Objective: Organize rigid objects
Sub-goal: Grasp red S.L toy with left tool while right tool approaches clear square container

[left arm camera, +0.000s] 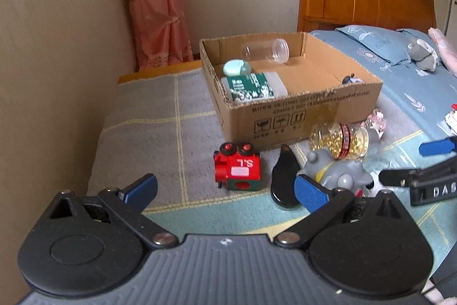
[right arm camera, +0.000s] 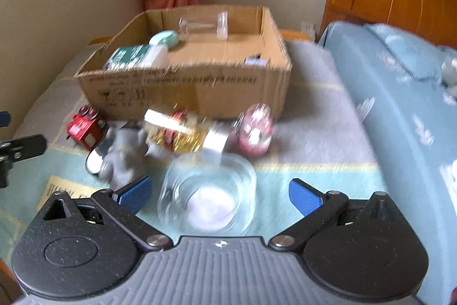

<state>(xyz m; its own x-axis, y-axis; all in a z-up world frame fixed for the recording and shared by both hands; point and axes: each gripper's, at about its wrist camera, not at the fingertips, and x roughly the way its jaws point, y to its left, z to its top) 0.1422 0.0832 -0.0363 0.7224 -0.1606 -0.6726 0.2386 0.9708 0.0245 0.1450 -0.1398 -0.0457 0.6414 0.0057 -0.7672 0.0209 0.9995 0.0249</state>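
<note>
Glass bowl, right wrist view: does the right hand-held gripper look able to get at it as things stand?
Probably yes. The right hand-held gripper is open, and the glass bowl sits on the blanket directly between its fingers, with nothing in between. The picture is blurred, so contact cannot be judged.

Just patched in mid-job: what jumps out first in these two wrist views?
The open cardboard box in the middle of the bed, already holding a green-labelled bottle and a clear jar. In front of it lies a clutter with a red toy train. A clear glass bowl sits between the open right gripper fingers.
</note>
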